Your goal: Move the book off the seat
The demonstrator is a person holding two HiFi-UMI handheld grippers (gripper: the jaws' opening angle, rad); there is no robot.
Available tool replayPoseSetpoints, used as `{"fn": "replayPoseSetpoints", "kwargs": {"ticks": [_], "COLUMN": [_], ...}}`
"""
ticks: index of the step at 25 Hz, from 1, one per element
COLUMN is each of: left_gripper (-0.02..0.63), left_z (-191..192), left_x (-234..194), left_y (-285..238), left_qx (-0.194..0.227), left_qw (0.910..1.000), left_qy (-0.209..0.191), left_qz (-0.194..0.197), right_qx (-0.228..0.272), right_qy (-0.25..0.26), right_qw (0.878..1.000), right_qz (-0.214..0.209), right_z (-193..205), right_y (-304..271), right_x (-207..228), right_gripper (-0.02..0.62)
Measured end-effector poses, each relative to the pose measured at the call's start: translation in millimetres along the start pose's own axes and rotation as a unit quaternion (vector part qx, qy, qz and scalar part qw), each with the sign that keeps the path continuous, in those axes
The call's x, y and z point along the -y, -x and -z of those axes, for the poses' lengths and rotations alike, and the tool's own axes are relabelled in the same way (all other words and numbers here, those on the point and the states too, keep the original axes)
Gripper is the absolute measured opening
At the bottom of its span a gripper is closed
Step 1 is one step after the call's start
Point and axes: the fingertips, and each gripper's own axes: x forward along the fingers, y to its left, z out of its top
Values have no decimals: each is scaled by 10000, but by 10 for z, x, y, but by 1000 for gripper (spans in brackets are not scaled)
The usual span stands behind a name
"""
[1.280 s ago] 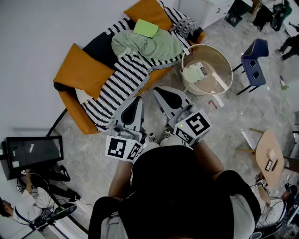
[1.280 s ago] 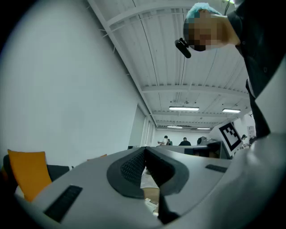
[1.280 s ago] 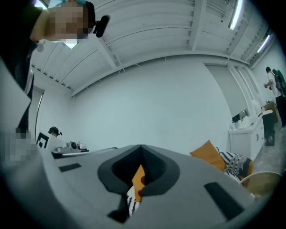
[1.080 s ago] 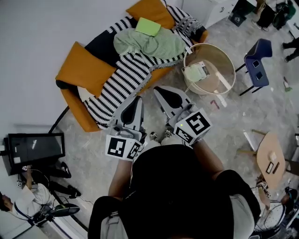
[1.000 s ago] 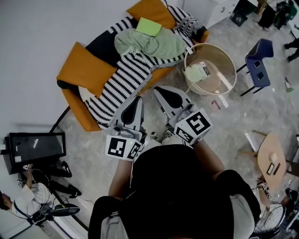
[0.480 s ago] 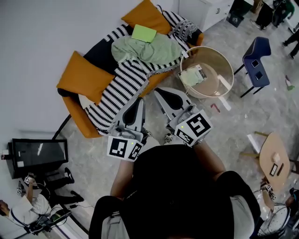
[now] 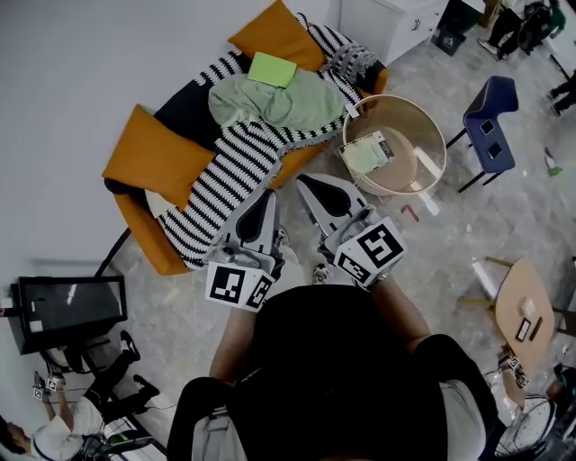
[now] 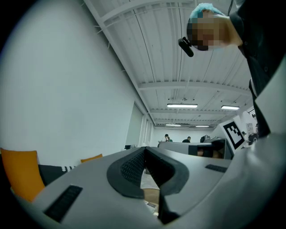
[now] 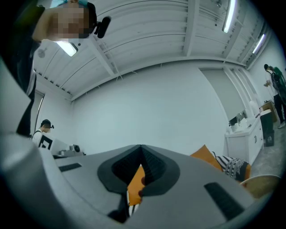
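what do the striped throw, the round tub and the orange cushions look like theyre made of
Striped throw: probably soft knit or woven cloth, matte; it drapes in folds.
Round tub: smooth tan, thin rigid wall, maybe plastic or bent wood; can't tell which.
Orange cushions: seemingly a matte fabric cover, plump with rounded corners.

The person wears a black top [image 7: 346, 378] with pale grey patches at both shoulders, and a teal cap [image 8: 206, 7] with a small black camera [image 8: 186, 46] mounted by the head. The left gripper [image 7: 268, 193] and right gripper [image 7: 302, 179] look alike — smooth grey shells tapering to a point, each jaw lined with a dark ribbed pad. Each carries a white cube [image 7: 237, 286] printed with bold black square markers.
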Motion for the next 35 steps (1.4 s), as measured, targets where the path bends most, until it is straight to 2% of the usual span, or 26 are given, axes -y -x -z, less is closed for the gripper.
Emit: {"fn": "replayPoseSetpoints", "kwargs": {"ticks": [8,23,35], "left_gripper": [9,9,9], "left_z": [26,-112,20], "left_x": [-570,-1966,-2362], "left_y": [-403,-1248,-1628], "left_qx": [-26,-54,-216], "left_qw": [9997,9972,9959], "left_qy": [189,326,420], "left_qz": [170,673,771], "right_qx": [-187,-289,-351], "right_qy": [-39,-91,-80], "right_qw": [9995,9961,9951], "right_qz": [259,823,924], "right_z": [115,185,302], "right_y": [-563,-2042,-2450], "right_x": [352,938,1282], "right_gripper": [14,14,15]}}
